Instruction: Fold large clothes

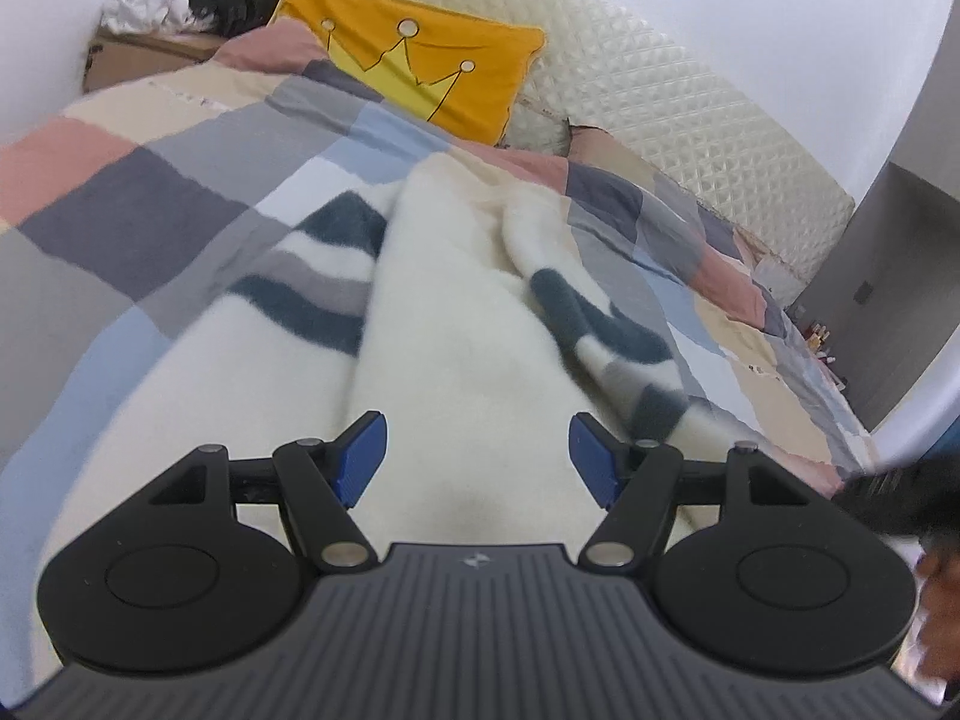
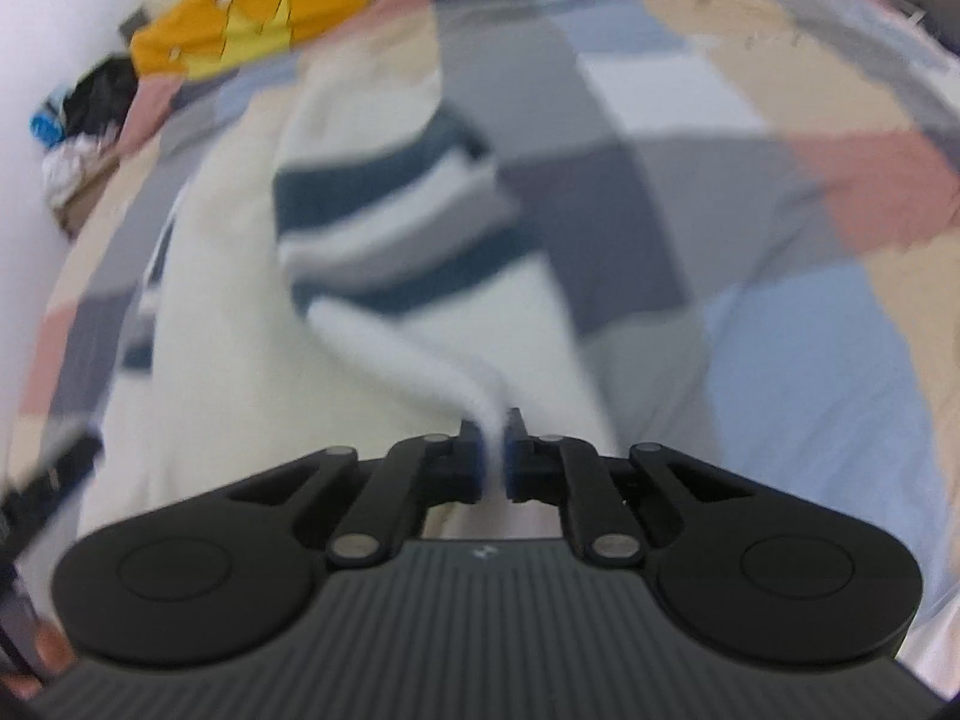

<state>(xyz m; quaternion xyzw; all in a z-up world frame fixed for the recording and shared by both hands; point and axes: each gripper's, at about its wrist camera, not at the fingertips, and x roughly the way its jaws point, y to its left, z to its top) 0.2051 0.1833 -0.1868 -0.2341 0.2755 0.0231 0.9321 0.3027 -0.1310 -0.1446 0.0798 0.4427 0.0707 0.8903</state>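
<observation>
A checkered bedspread covers the bed, with a quilted cream headboard and a yellow crown pillow at the far end and a heap of dark and white clothes at far left. The cream sweater with teal and grey stripes lies crumpled mid-bed, sleeves folded across its body. The left gripper hangs released above its near part, nothing between the blue pads; the right gripper is clenched on a raised white fold of the sweater's near edge.

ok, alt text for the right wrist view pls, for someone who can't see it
The right gripper is shut on a pinched fold of a white fleece garment with dark teal and grey stripes, which lies spread on a bed with a patchwork checked quilt. A yellow crown-print pillow sits at the upper left; the picture is motion-blurred.
</observation>
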